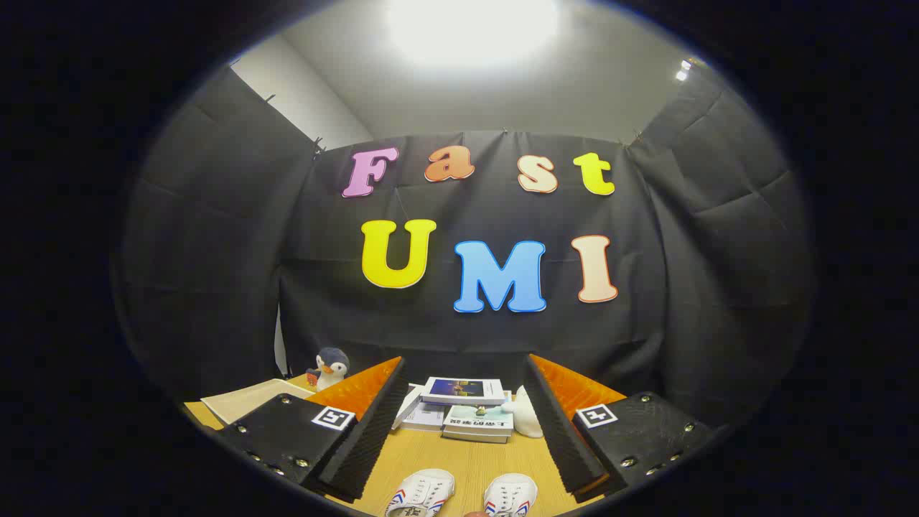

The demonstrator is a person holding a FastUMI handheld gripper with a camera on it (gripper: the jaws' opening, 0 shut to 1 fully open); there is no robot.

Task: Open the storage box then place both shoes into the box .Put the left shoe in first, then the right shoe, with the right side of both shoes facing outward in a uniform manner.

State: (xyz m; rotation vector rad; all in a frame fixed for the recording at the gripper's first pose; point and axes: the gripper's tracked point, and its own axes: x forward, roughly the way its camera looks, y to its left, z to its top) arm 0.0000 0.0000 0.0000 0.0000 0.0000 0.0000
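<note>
The claw (465, 459) is seen released at the bottom of the frame, its two fingers spread wide with nothing held between them. Low in the gap between the fingers, two white shoes lie side by side on the wooden worktop (459, 459): the left shoe (422, 493) at lower centre-left and the right shoe (510, 495) just beside it, apart from both fingers. Beyond them, at centre, a stack of books (463, 409) is set, with a white object (529, 415) touching its right side. A toy penguin (329, 368) is placed at the left, behind a flat beige board (248, 399).
</note>
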